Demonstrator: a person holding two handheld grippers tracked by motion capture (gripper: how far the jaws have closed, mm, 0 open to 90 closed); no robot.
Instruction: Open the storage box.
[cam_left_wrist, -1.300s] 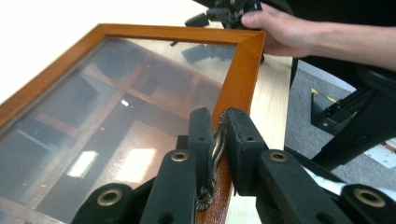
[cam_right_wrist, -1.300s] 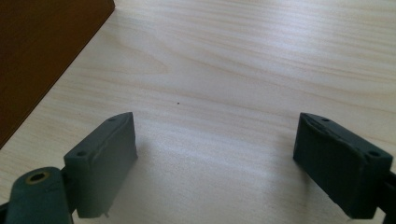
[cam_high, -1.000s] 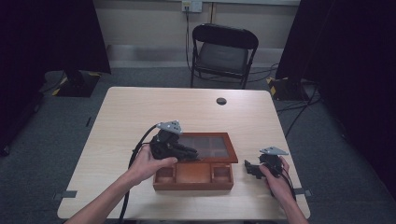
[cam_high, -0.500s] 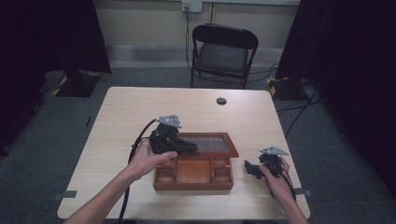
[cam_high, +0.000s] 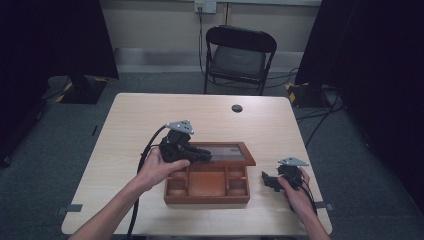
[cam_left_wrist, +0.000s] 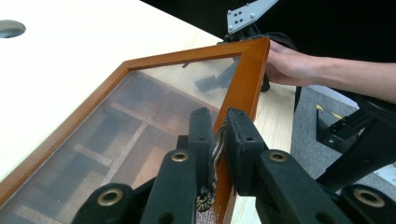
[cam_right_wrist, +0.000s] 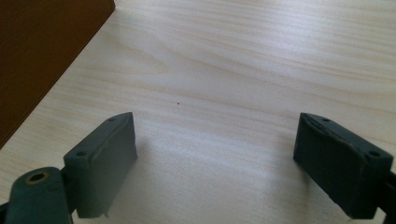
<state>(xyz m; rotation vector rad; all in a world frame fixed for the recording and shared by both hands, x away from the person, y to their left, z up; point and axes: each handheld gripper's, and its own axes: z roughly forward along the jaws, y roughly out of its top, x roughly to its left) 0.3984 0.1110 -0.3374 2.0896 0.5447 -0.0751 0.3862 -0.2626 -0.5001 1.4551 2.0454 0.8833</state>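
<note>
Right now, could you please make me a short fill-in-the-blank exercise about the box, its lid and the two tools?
1. The left tool is shut on the metal clasp of the ____ lid.
2. The right tool is ____, with only bare table between its jaws.
3. The lid's panel is ____, so the compartments of the box show through it.
4. Beyond the table stands a black ____.

Missing words: wooden; open; transparent; chair

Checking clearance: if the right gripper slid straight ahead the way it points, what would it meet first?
Probably the wooden box. The right gripper points left across the table, jaws open; bare tabletop lies ahead, with the box's side at the view's left edge, so it might just graze it.
</note>
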